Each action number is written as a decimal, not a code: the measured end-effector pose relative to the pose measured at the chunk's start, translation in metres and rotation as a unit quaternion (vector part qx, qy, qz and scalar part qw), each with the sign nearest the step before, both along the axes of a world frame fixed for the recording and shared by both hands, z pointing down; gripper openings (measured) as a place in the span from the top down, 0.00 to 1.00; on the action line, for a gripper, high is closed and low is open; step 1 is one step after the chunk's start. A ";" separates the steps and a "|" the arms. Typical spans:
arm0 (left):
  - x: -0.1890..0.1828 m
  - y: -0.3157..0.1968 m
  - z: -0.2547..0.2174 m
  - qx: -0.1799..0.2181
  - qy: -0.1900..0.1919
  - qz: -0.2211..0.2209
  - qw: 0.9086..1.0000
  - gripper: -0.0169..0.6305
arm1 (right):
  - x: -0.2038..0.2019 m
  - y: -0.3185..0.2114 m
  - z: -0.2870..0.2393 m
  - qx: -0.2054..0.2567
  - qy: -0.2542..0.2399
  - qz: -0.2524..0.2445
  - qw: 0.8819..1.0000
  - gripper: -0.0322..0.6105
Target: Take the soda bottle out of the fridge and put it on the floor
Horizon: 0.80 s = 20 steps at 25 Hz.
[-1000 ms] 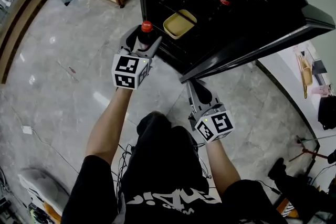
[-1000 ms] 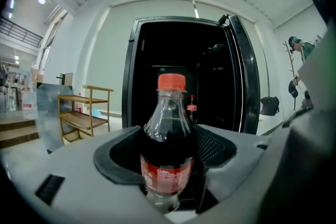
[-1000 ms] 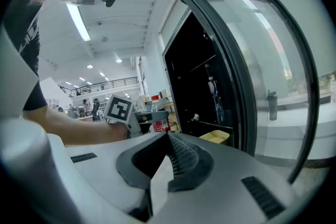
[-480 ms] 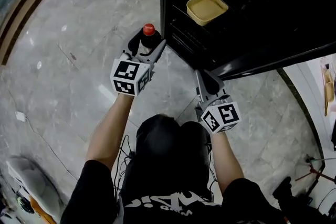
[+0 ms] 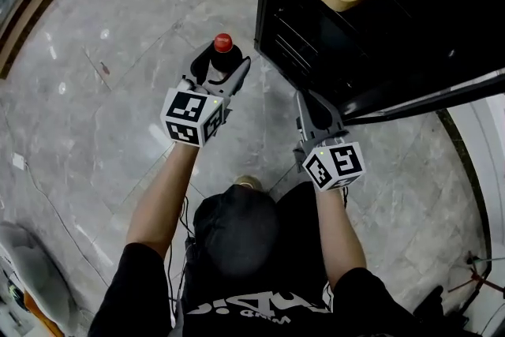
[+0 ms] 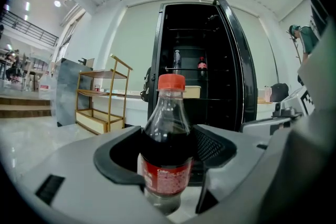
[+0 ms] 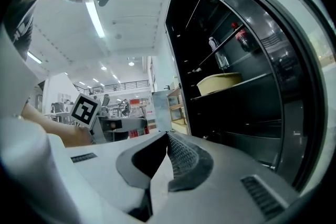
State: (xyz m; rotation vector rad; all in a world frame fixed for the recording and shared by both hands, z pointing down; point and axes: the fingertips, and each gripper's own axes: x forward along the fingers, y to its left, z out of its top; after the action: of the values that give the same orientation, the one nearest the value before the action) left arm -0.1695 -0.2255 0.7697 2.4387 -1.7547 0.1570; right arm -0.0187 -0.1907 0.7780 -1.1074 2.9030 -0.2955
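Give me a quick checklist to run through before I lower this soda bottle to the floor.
1. Grip: left gripper pads press the soda bottle on both sides: ok.
2. Bottle upright, red cap on: ok.
3. Bottle outside the fridge: ok.
4. Floor around the bottle looks bare, but the spot straight below it is hidden by the gripper: cannot tell.
5. Right gripper shut with nothing in it, near the fridge door, apart from the bottle: ok.

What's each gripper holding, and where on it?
Left gripper grips the bottle at its body, by the label; right gripper is shut, empty.
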 end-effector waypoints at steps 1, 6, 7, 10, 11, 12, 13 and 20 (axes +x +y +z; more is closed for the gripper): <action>-0.001 0.002 0.007 0.000 -0.001 -0.002 1.000 0.50 | 0.000 0.000 0.007 0.000 -0.002 0.001 1.000 0.91; -0.005 0.015 0.040 -0.006 -0.007 -0.008 1.000 0.50 | -0.007 0.006 0.043 -0.002 -0.005 0.003 1.000 0.91; -0.004 0.018 0.046 -0.009 -0.006 -0.009 1.000 0.50 | -0.008 0.007 0.049 0.001 -0.003 0.003 1.000 0.91; -0.007 0.027 0.065 -0.019 -0.006 -0.014 1.000 0.50 | -0.013 0.011 0.062 0.010 0.000 0.000 1.000 0.91; -0.009 0.031 0.072 -0.022 -0.007 -0.017 1.000 0.50 | -0.014 0.012 0.067 0.010 -0.001 -0.001 1.000 0.91; -0.010 0.033 0.079 -0.025 -0.007 -0.019 0.999 0.50 | -0.015 0.014 0.071 0.009 -0.002 -0.002 1.000 0.91; -0.012 0.035 0.084 -0.026 -0.006 -0.021 0.999 0.50 | -0.016 0.016 0.074 0.007 -0.004 -0.003 1.000 0.91; -0.017 0.046 0.132 -0.037 -0.007 -0.033 0.999 0.50 | -0.017 0.023 0.075 0.009 -0.012 -0.017 1.000 0.91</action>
State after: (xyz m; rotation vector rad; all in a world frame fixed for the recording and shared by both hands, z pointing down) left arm -0.1864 -0.1794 0.9020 2.3309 -1.7992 0.2283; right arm -0.0354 -0.1674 0.8535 -1.0456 2.9002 -0.2813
